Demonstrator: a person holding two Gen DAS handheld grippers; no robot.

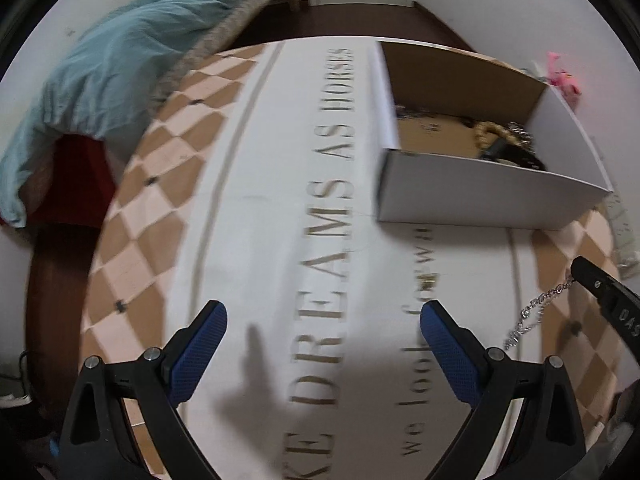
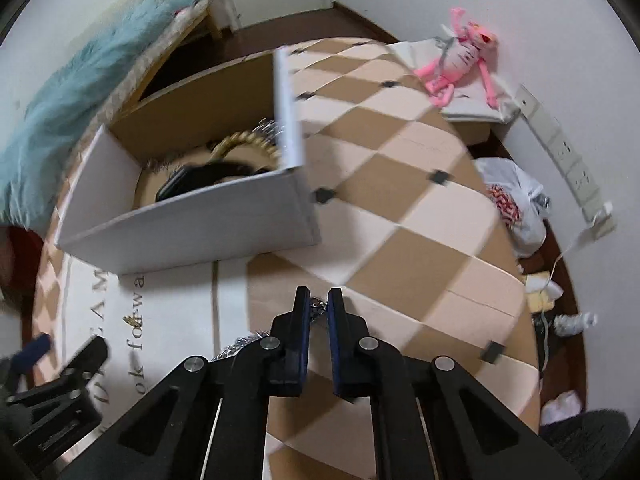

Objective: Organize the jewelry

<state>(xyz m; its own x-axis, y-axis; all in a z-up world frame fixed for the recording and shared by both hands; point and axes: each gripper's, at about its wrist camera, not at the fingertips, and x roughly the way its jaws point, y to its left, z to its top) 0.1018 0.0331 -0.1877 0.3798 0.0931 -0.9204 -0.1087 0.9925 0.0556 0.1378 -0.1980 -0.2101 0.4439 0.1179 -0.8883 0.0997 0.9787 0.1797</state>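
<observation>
Silver chain (image 1: 538,312) pinched at one end by the right gripper (image 2: 319,304).
Its jaws are nearly closed on it, presumably to carry it to the white box (image 1: 480,188); it trails slantwise from box-side down toward the left gripper (image 1: 323,316), whose jaws gape wide, empty over the desk (image 1: 248,208).

The right claw (image 2: 319,300) is pointing down at the checkered surface (image 2: 400,208), its jaws nearly together and pinching a silver chain (image 2: 318,303) that is trailing back beneath it. Beyond, an open white box (image 2: 188,220) is sitting on the surface, holding a gold bracelet (image 2: 244,142) and dark items. A pink plush toy (image 2: 464,64) is lying far right.
</observation>
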